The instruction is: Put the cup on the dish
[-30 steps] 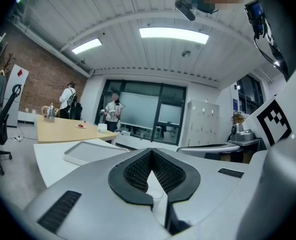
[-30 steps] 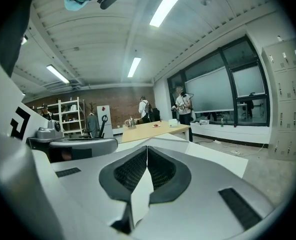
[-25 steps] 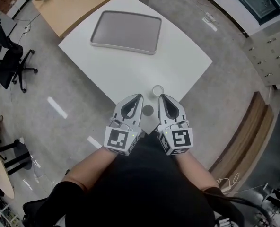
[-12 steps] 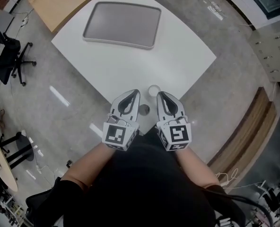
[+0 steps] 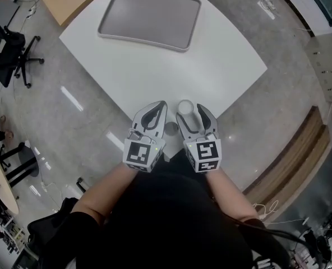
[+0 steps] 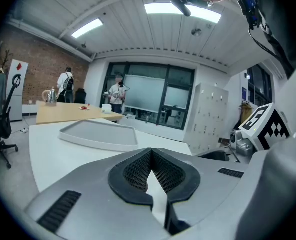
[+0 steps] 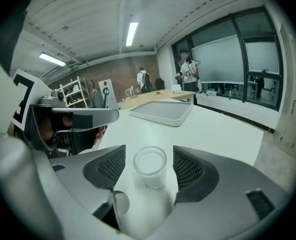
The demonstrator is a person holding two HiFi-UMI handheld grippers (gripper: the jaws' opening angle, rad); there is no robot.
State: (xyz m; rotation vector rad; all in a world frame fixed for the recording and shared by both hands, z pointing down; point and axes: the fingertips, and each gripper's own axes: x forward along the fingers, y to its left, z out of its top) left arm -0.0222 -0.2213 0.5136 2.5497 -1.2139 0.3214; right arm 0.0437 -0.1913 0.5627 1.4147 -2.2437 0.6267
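The small clear glass cup stands upright near the white tabletop's closest corner. It is between the right hand-held gripper's jaws, which have just been opening, and neither pad touches it. The left hand-held gripper is clenched on nothing.

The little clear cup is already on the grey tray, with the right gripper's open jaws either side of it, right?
Not quite. The head view shows the cup standing on the bare white table at its near corner, apart from the grey tray. The jaws of the right gripper, which have just been opening, do stand open either side of it.
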